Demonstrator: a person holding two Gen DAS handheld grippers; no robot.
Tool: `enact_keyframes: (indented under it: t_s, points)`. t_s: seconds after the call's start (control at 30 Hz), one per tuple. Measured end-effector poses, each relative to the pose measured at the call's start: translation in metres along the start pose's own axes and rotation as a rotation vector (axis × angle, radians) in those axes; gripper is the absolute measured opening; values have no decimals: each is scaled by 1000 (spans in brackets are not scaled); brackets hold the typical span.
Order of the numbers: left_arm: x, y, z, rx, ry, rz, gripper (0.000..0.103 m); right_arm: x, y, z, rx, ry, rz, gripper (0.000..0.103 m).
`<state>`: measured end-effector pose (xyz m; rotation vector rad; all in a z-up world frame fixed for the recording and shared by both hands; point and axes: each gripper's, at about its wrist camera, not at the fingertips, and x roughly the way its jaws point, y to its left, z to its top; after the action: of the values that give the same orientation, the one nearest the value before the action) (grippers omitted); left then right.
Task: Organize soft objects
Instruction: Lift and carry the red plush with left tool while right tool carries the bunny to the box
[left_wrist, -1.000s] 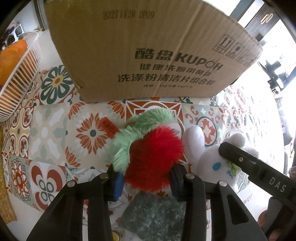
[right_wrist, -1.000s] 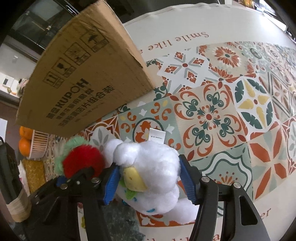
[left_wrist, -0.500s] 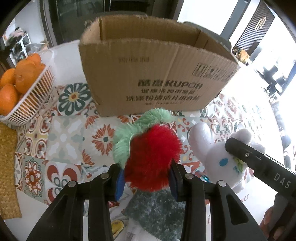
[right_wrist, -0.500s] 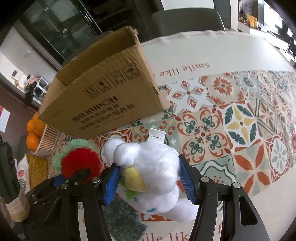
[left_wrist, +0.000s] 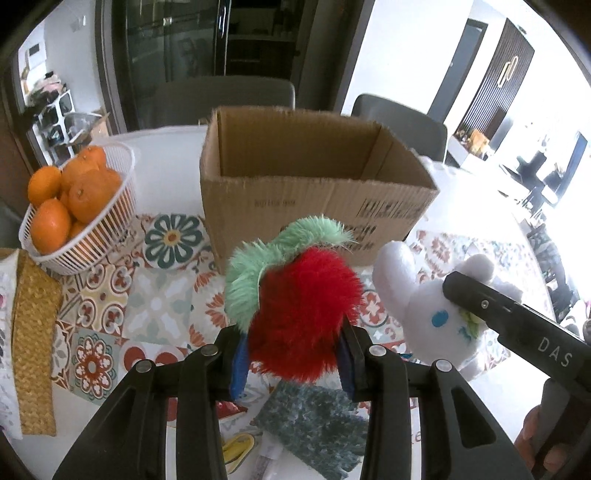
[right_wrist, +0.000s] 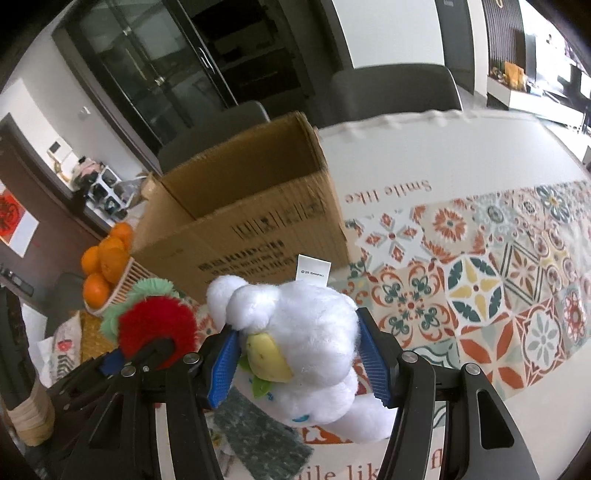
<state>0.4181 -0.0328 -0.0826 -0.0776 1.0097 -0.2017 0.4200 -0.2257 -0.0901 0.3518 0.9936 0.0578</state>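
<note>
Plushies in both grippers, held above the patterned tablecloth. Left gripper is clamped on a fuzzy red toy with a mint-green tuft, and right gripper squeezes a white plush bunny between its blue pads. Open cardboard box sits just behind them, top flaps gone, with a white basket of oranges off to its left. Dark green knit cloth lies on the table below the toys.

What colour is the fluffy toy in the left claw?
The toy is red with a mint-green tuft, clearest in the left wrist view.
</note>
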Motion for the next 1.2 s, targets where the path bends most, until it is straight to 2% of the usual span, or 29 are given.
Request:
enact_keyframes:
  t_s: [0.3, 0.73, 1.2]
  points:
    - [-39, -7, 17, 27, -99, 1, 39, -28, 12, 13, -24, -80, 35, 60]
    - [-66, -12, 47, 66, -184, 1, 39, -56, 30, 44, -59, -191, 66, 60]
    - [-72, -6, 84, 81, -225, 0, 39, -65, 47, 80, -100, -257, 84, 60]
